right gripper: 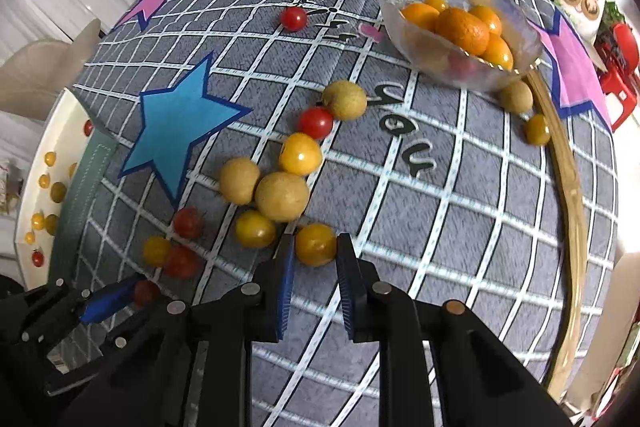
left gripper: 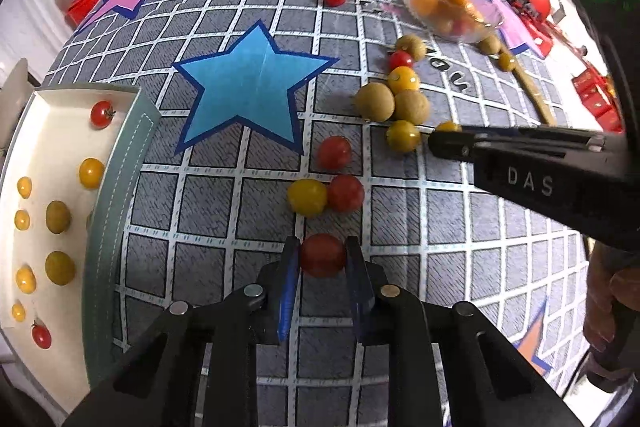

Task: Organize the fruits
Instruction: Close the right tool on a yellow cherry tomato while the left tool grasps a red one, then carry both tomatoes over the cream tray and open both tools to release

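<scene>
Pick-up step, by the look of it, and a double one. The left tool [left gripper: 322,255] is clamped on a red cherry tomato [left gripper: 322,254], and the right tool [right gripper: 314,247] is clamped on a yellow cherry tomato [right gripper: 315,244]. Both fruits are still down on the worktop [right gripper: 460,227], pinched between the blue pads.

Taking the blue star [left gripper: 248,95] on the cloth as the landmark: the red one sits below it in the left view, past a small huddle of one yellow and two red tomatoes. The yellow one lies to the star's lower right, at the near end of a loose cluster of tomatoes and brownish round fruit [right gripper: 282,195].

What's called for next is probably a straight lift, then a carry to the white tray [left gripper: 48,131] left of the star, where small fruits are already laid out. A gentle squeeze would be needed, since these look thin-skinned and smooth. Both are glossy, round and unmarked as far as can be seen.
</scene>
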A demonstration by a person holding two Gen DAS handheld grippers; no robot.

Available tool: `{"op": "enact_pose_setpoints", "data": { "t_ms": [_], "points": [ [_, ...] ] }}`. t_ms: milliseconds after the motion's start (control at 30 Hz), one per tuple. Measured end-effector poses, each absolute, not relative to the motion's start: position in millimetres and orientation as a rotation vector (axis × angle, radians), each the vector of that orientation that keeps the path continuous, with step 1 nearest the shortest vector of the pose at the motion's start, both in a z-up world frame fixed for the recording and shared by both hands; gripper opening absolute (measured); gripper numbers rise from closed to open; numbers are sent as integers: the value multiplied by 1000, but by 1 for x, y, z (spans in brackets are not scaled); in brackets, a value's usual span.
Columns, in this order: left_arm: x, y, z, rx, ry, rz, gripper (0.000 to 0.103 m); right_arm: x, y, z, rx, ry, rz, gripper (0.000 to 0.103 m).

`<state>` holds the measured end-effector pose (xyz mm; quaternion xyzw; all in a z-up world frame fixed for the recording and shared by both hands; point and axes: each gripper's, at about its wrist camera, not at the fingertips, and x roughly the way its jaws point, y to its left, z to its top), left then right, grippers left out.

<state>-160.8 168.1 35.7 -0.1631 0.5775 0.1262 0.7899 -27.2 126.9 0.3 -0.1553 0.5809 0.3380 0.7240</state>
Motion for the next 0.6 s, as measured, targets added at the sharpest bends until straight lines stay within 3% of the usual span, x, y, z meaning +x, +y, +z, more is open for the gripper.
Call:
{"op": "enact_pose_setpoints", "data": {
  "t_ms": [600],
  "points": [
    [-235,215,82,-383,1186,324,24,-96,122,32,-293,1361,798,22]
  ]
}}
